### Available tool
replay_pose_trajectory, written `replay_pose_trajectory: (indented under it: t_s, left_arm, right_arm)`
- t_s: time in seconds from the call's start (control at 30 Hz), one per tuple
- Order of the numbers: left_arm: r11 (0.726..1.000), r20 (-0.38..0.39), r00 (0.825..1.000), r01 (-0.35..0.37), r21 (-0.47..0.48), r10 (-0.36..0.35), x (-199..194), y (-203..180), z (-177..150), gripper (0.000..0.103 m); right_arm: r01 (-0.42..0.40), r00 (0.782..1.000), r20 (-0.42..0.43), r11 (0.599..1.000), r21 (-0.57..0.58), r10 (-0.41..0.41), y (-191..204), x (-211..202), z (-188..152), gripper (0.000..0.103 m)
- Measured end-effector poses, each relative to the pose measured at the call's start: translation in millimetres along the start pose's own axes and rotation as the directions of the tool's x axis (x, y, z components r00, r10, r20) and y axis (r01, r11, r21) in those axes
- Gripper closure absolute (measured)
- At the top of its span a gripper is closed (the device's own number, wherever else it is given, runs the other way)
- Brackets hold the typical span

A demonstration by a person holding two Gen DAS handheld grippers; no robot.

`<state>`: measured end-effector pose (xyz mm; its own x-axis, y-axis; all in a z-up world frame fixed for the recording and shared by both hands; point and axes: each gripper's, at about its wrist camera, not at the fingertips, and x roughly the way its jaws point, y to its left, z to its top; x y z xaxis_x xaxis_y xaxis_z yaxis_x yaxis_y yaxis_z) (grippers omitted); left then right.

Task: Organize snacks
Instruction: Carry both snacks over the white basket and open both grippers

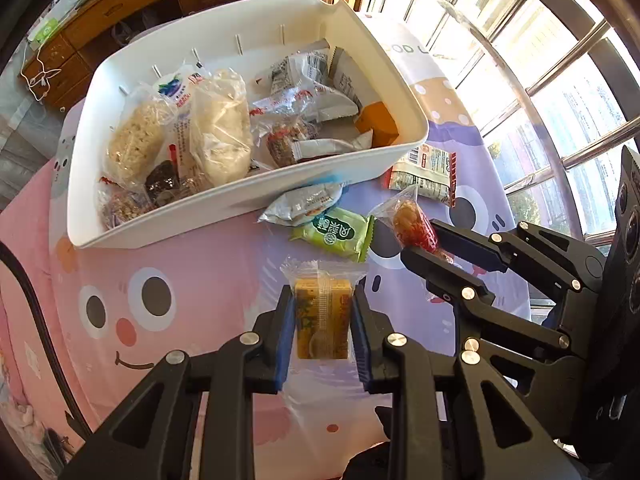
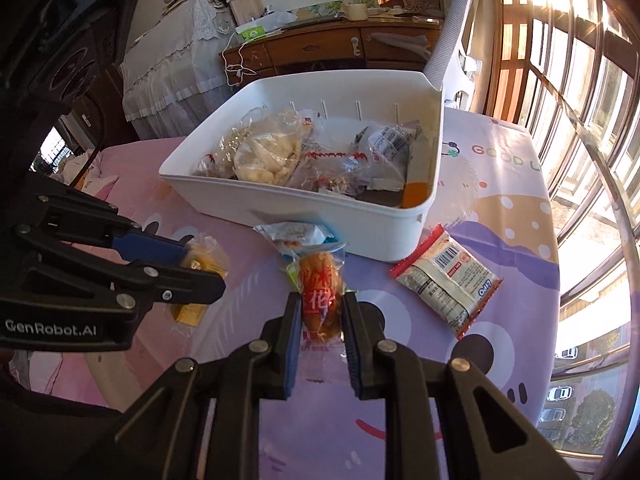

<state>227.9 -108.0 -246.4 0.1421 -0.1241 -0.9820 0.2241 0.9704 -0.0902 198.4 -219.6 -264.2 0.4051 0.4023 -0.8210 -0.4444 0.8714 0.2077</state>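
Snacks sit in two groups: many already packed in the white bin (image 1: 248, 196) on the cartoon-print tablecloth (image 1: 168, 248), a few loose on the cloth just in front of it. Left gripper (image 1: 323, 320) points steeply down, blue pads clamped on both sides of a yellow-brown cake bar in clear wrap (image 1: 322, 320), bar held clear of the cloth, wrapper tail hanging below the jaws. Right gripper (image 2: 320, 312) tilts down at a shallower angle, jaws pinched on an orange-red fried snack in a clear bag with red lettering (image 2: 320, 300), also lifted off the cloth. In the left wrist view the right gripper comes in from the right side, its tips near the green packet (image 1: 340, 234). Green packet lies flat, touching a silver-white packet (image 1: 304, 204) that rests against the bin's front wall. Red-edged white packet with a barcode (image 2: 444, 280) lies flat beside the bin's near right corner, apart from both grippers. Bin holds puffed rice cakes in clear bags (image 1: 216, 128), several small wrapped bars and an orange box (image 1: 378, 124) in the right end.
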Motion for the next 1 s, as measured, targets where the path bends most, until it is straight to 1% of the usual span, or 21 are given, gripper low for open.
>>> replay_pose_trajectory:
  t_s: [0.07, 0.17, 0.23, 0.4, 0.5, 0.57, 0.67, 0.73, 0.83, 0.93, 1.0]
  left_arm:
    - [1.0, 0.022, 1.0, 0.001, -0.009, -0.001, -7.7, 9.9, -0.2, 0.079]
    - [1.0, 0.039, 0.999, -0.016, -0.026, 0.017, -20.7, 24.4, 0.5, 0.079]
    - [0.998, 0.056, 0.998, -0.027, -0.058, 0.03, -25.9, 34.8, 2.6, 0.079]
    - [0.991, 0.093, 0.993, -0.062, -0.119, 0.073, -37.6, 63.2, 13.0, 0.079]
    - [0.982, 0.116, 0.986, -0.099, -0.162, 0.119, -48.2, 82.1, 25.8, 0.079]
    - [0.978, 0.143, 0.982, -0.094, -0.185, 0.121, -56.9, 94.2, 35.4, 0.079]
    - [0.977, 0.18, 0.974, -0.102, -0.188, 0.137, -67.0, 107.7, 50.1, 0.079]
    - [0.975, 0.197, 0.973, -0.082, -0.206, 0.123, -71.2, 116.9, 57.2, 0.079]
    - [0.973, 0.232, 0.969, -0.028, -0.229, 0.083, -75.0, 125.1, 62.9, 0.078]
    - [0.974, 0.233, 0.971, -0.007, -0.227, 0.061, -71.5, 127.9, 66.0, 0.078]
    - [0.975, 0.222, 0.974, 0.013, -0.22, 0.037, -68.5, 129.5, 65.6, 0.072]
  right_arm:
    - [-0.009, 1.0, 0.019, 1.0, -0.013, 0.01, 9.1, -5.1, 8.9, 0.083]
    - [-0.024, 0.999, 0.038, 0.999, -0.024, 0.025, 19.0, -10.9, 23.6, 0.083]
    - [-0.032, 0.998, 0.045, 0.999, -0.021, 0.033, 24.5, -13.9, 34.4, 0.083]
    - [-0.026, 0.995, 0.097, 0.999, -0.042, 0.03, 34.2, -21.0, 60.5, 0.083]
    - [0.0, 0.992, 0.122, 0.998, -0.058, 0.007, 36.0, -22.4, 77.0, 0.083]
    - [0.022, 0.991, 0.137, 0.998, -0.066, -0.013, 36.6, -23.4, 86.3, 0.083]
    - [0.049, 0.988, 0.149, 0.997, -0.067, -0.039, 35.8, -23.3, 97.6, 0.083]
    - [0.072, 0.987, 0.149, 0.995, -0.066, -0.062, 35.9, -21.3, 104.3, 0.083]
    - [0.102, 0.985, 0.142, 0.993, -0.05, -0.094, 35.8, -18.6, 111.0, 0.083]
    - [0.118, 0.984, 0.135, 0.993, -0.026, -0.114, 36.5, -17.3, 114.2, 0.083]
    - [0.123, 0.985, 0.121, 0.992, 0.005, -0.123, 35.2, -15.4, 115.4, 0.082]
